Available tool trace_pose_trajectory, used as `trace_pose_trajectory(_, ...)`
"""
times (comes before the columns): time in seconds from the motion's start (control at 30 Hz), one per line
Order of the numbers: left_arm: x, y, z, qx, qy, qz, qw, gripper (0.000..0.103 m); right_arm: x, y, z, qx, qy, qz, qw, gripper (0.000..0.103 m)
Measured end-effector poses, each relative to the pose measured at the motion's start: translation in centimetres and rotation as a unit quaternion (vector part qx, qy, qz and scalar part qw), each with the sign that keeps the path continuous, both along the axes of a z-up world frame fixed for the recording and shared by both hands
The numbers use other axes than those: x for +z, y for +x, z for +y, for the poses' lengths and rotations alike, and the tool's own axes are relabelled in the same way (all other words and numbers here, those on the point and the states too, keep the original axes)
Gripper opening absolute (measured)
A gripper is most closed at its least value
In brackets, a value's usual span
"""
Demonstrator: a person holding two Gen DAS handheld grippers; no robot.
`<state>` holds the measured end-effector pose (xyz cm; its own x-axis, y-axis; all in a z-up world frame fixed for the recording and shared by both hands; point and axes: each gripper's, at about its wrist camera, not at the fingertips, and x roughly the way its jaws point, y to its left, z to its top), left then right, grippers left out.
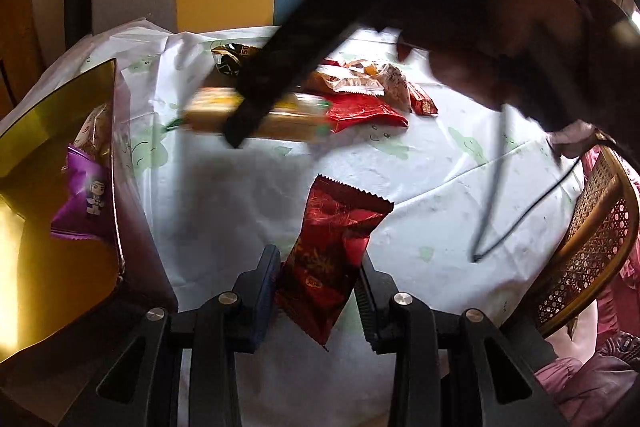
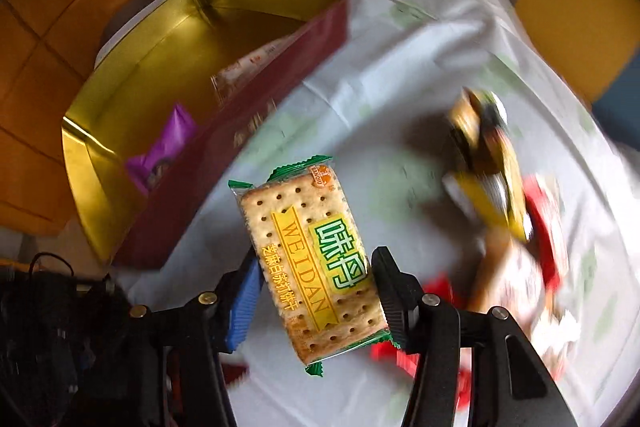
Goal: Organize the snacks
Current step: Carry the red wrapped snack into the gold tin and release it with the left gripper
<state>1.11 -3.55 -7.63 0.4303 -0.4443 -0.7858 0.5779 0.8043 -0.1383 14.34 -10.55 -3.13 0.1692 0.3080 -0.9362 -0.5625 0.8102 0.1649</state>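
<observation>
Your left gripper (image 1: 318, 291) is clamped on a red packet (image 1: 328, 259). The packet stands between the two fingers, its lower half pinched by the pads and its zigzag top edge sticking out past the fingertips, above the white tablecloth (image 1: 420, 195). Just to the left of that gripper, at the table's left edge, sits the tin (image 1: 24, 131) with its gold inside; a purple packet (image 1: 86, 199) lies in it against the near wall, with a pale packet behind it.

Your right gripper (image 2: 316, 283) holds a cracker pack (image 2: 310, 267). The pack lies lengthwise between the fingers, the blue pad (image 2: 242, 303) on its left long edge and the black finger on its right, its far green end reaching out beyond the tips. It hangs clear of the cloth, just to the right of the tin's dark red outer wall (image 2: 240, 155). In the left wrist view this gripper crosses the frame as a dark blurred bar over the far middle of the table, with the pack a yellow blur under it.

The rest of the snacks (image 1: 360, 95) lie in a loose heap toward the table's far side, red, orange and clear wrappers together, well apart from your left gripper. From the right wrist they are blurred, off to the right of the cracker pack.
</observation>
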Motion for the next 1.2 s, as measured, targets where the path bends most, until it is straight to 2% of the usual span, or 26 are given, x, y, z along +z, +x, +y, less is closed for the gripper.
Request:
trace_pose_trajectory(0.17,0.3,-0.5,0.6,0.003,0.003,-0.005,1.0000,0.037,0.0,-3.3,-4.0,-0.038,0.015,0.003,0.999,0.055)
trace_pose_trajectory(0.37,1.6,-1.2,1.3,0.008,0.000,-0.019,0.9998,0.036,-2.0,-6.6,-6.8,-0.069,0.006,0.016,0.998,0.055)
trace_pose_trajectory(0.53,4.2,-1.8,2.9,0.023,-0.043,-0.017,0.9987,0.036,-2.7,-7.2,-6.7,-0.070,-0.006,0.003,0.997,0.056)
trace_pose_trajectory(0.7,7.5,-0.5,6.2,0.070,-0.087,-0.029,0.9933,0.037,-3.2,-8.2,-6.5,-0.068,-0.001,-0.003,0.998,0.060)
trace_pose_trajectory(0.8,9.1,2.0,9.3,0.123,-0.109,-0.029,0.9861,0.037,-3.2,-8.5,-6.4,-0.063,-0.006,-0.010,0.998,0.061)
trace_pose_trajectory(0.93,9.7,5.8,11.9,0.187,-0.086,-0.028,0.9782,0.037,-3.3,-9.9,-6.1,-0.057,-0.015,-0.019,0.998,0.062)
trace_pose_trajectory(1.07,8.7,10.3,14.1,0.239,-0.093,0.006,0.9665,0.037,-2.9,-10.0,-6.1,-0.054,-0.019,-0.023,0.998,0.062)
trace_pose_trajectory(1.2,7.1,14.4,14.6,0.268,-0.074,0.024,0.9603,0.037,-2.9,-10.0,-6.0,-0.052,-0.021,-0.026,0.998,0.062)
